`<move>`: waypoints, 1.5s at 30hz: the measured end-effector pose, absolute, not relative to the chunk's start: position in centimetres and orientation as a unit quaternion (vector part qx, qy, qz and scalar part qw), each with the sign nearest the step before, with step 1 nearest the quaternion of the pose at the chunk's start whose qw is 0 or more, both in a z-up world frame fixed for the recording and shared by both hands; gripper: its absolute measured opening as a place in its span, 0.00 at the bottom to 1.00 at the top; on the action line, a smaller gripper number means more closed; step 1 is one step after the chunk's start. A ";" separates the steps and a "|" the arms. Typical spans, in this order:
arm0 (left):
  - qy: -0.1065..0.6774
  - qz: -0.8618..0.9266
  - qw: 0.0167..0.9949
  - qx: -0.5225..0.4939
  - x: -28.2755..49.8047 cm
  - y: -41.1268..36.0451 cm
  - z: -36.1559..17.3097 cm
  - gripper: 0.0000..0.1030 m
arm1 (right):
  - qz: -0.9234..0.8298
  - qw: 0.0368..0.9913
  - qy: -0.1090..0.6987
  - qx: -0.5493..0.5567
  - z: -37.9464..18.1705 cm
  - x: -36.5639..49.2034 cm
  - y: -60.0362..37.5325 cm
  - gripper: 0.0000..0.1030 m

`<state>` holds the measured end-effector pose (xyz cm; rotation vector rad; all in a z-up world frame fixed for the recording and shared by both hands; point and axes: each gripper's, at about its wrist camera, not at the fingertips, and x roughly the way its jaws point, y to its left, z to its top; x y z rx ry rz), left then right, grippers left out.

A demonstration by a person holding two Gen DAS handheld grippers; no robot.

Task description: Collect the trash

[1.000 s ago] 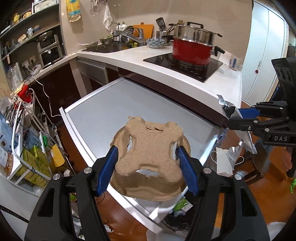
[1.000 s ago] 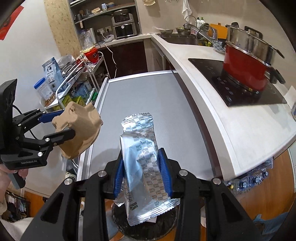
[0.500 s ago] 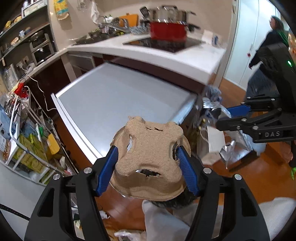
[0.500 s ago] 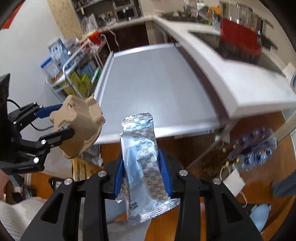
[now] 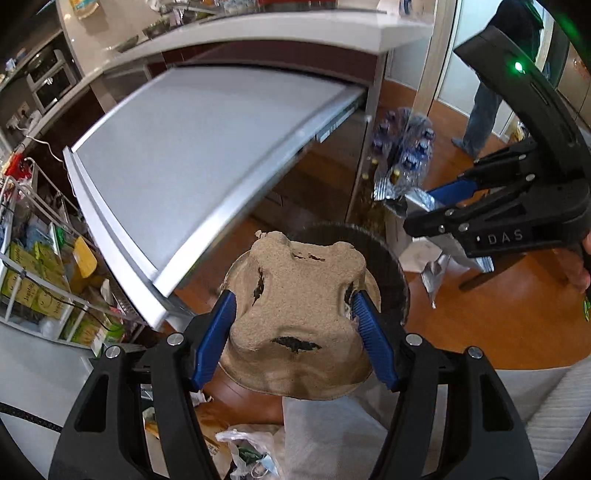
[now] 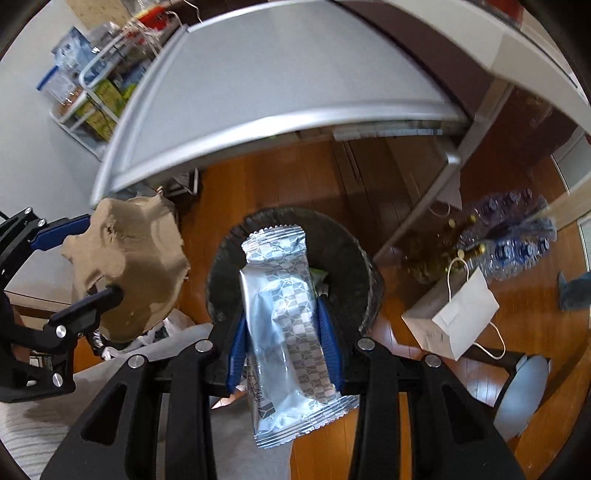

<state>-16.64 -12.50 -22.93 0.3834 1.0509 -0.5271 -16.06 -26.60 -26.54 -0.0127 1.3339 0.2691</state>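
My left gripper (image 5: 293, 317) is shut on a torn brown pulp cup carrier (image 5: 295, 306) and holds it over the near rim of a round black trash bin (image 5: 391, 266) on the floor. It also shows at the left of the right wrist view (image 6: 129, 266). My right gripper (image 6: 282, 325) is shut on a silver snack wrapper (image 6: 280, 314) and holds it directly above the bin (image 6: 347, 251). In the left wrist view the right gripper (image 5: 439, 206) sits at the right with the wrapper (image 5: 417, 199) in it.
A grey pull-out table (image 5: 192, 147) juts from under the white counter (image 5: 258, 33). A wire rack with boxes (image 5: 33, 266) stands left. A white paper bag (image 6: 461, 314), a pack of bottles (image 6: 509, 236) and plastic bags (image 5: 243, 450) lie on the wooden floor. A person (image 5: 491, 92) stands behind.
Both grippers have dropped from table height and tilted down towards the floor. The black bin has come into view beneath them. Both still hold their trash.
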 end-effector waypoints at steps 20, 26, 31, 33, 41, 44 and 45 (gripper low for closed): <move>0.530 -0.248 0.796 0.156 -14.6 -14.1 -26.1 0.65 | 0.105 0.752 0.651 0.028 -31.4 -13.6 -28.1 0.50; 0.528 -0.245 0.796 0.163 -14.9 -13.5 -25.7 0.77 | 0.098 0.753 0.650 0.031 -31.2 -13.4 -28.6 0.61; 0.531 -0.247 0.798 0.144 -14.8 -12.9 -24.9 0.80 | 0.093 0.763 0.638 0.036 -29.7 -13.5 -29.3 0.70; 0.534 -0.246 0.797 0.135 -14.5 -12.9 -24.7 0.80 | 0.091 0.769 0.632 0.036 -28.7 -13.5 -29.4 0.73; 0.513 -0.230 0.820 0.109 -13.5 -12.6 -20.9 0.81 | 0.083 0.809 0.581 0.027 -22.5 -14.1 -29.2 0.88; 0.491 -0.220 0.838 0.095 -12.9 -12.1 -18.3 0.81 | 0.076 0.839 0.537 0.030 -18.6 -13.7 -29.2 0.93; 0.482 -0.216 0.844 0.091 -12.7 -12.0 -17.5 0.81 | 0.075 0.847 0.525 0.032 -17.7 -13.5 -29.2 0.96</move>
